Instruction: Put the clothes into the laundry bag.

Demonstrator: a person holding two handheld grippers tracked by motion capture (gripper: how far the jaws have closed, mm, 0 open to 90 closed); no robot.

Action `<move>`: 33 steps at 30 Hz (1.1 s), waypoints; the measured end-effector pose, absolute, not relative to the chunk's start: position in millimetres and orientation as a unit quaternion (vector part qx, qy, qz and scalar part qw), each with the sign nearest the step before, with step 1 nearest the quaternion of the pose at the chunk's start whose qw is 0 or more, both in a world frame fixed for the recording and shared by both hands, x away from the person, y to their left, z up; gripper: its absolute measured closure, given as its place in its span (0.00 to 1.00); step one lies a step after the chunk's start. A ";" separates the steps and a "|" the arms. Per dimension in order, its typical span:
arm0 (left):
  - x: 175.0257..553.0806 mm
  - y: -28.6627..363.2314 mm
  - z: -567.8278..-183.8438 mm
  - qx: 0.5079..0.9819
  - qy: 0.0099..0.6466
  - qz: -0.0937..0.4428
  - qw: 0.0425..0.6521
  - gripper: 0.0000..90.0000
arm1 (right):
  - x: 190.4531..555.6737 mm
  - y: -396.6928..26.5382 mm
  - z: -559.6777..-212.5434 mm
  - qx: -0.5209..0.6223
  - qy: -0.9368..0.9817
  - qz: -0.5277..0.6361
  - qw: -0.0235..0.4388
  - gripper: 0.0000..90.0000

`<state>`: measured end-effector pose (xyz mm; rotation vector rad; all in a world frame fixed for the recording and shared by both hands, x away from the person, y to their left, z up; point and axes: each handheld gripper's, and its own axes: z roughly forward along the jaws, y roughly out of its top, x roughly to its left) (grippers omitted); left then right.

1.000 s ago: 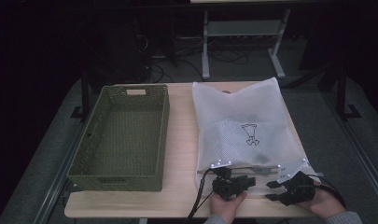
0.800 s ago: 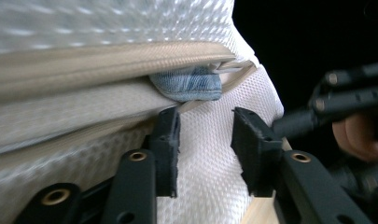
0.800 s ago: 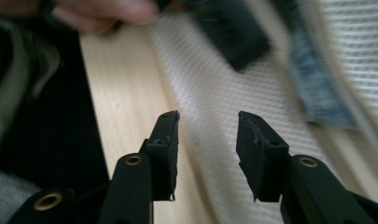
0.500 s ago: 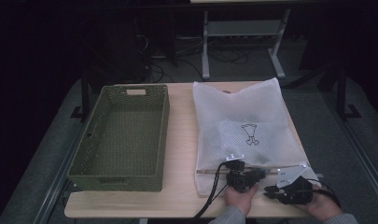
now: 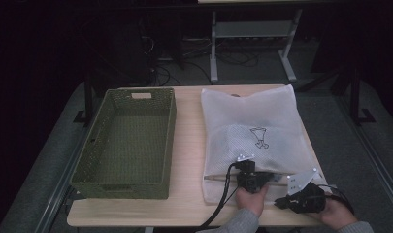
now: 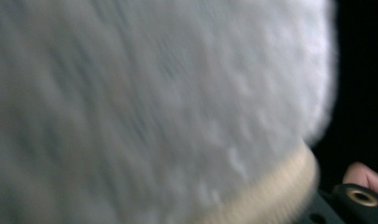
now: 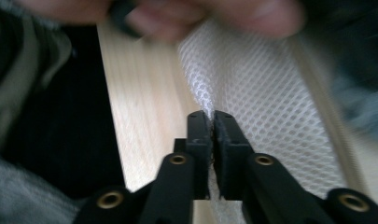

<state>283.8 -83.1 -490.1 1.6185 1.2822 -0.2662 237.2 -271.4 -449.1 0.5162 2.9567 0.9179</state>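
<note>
On the pale wood counter [image 5: 189, 145] a white mesh bag [image 5: 254, 131] lies beside a green basket [image 5: 128, 141]. Both tools, left [image 5: 252, 175] and right [image 7: 211, 122], have just closed, pinching the bag's near edge.

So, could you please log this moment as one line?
left gripper: at mesh bag near edge | right gripper: shut on mesh bag | basket: empty

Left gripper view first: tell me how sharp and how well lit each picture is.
Left gripper view: the white mesh bag is smeared by blur, its weave barely readable. Right gripper view: the right gripper is sharp, pinched on mesh; the hand behind is out of focus. High view: the table is lit evenly, the room behind it dark.
</note>
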 end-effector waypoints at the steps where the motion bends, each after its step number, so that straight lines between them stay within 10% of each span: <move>1: 280.4 -80.3 -489.8 0.676 0.526 -0.113 0.503 0.85 | 238.8 -272.7 -445.0 0.168 0.939 0.300 0.009 0.88; 9: 254.1 -41.1 -483.7 0.696 0.499 -0.129 0.500 0.78 | 258.8 -265.0 -406.6 0.181 0.927 0.323 0.061 0.70; 33: 242.2 41.3 -476.5 0.698 0.482 -0.117 0.516 0.70 | 311.8 -199.5 -377.1 0.164 0.934 0.315 0.041 0.68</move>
